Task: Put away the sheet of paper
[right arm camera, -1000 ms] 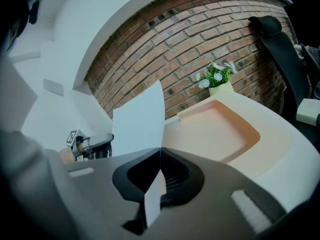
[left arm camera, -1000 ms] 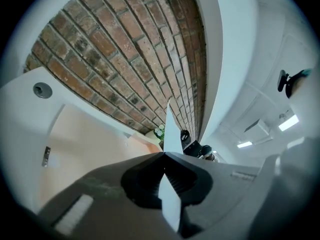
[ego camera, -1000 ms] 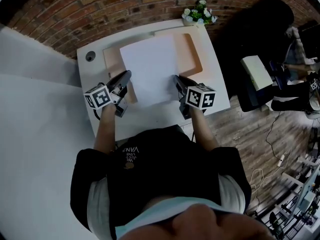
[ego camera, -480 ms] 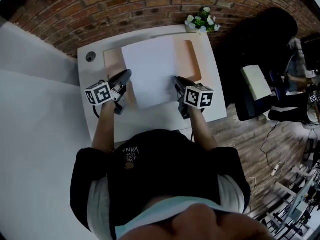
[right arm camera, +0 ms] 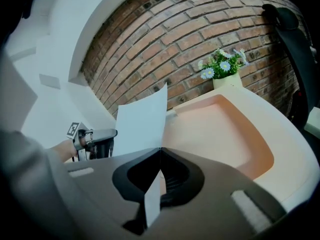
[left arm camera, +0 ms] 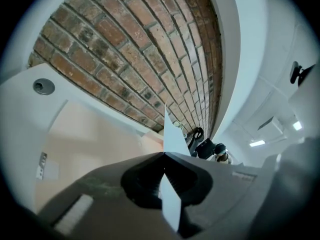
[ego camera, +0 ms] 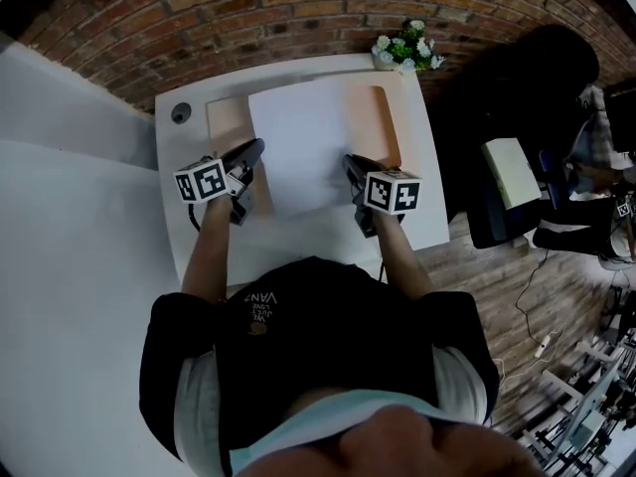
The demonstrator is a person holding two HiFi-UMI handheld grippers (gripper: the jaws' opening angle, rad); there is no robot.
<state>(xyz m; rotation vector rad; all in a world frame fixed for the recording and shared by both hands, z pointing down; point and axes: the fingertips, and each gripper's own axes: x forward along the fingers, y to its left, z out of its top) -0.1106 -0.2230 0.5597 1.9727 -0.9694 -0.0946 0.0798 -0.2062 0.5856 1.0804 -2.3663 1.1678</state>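
Observation:
A white sheet of paper (ego camera: 303, 139) hangs flat above a shallow peach tray (ego camera: 389, 127) on the white desk (ego camera: 425, 207). My left gripper (ego camera: 252, 150) is shut on the sheet's left edge near its front corner. My right gripper (ego camera: 349, 163) is shut on the right edge. In the left gripper view the sheet (left arm camera: 172, 136) runs edge-on between the closed jaws (left arm camera: 163, 154). The right gripper view shows the sheet (right arm camera: 142, 121) rising from the closed jaws (right arm camera: 160, 149), with the tray (right arm camera: 220, 129) beyond it and the left gripper (right arm camera: 100, 140) at the left.
A small pot of white flowers (ego camera: 405, 47) stands at the desk's far right corner before a brick wall (ego camera: 229, 18). A round cable hole (ego camera: 180, 113) sits at the far left corner. A dark chair (ego camera: 517, 78) and clutter are on the wooden floor to the right.
Both grippers have carried the sheet slightly farther over the tray, and the head view has shifted a little. The grips have not changed.

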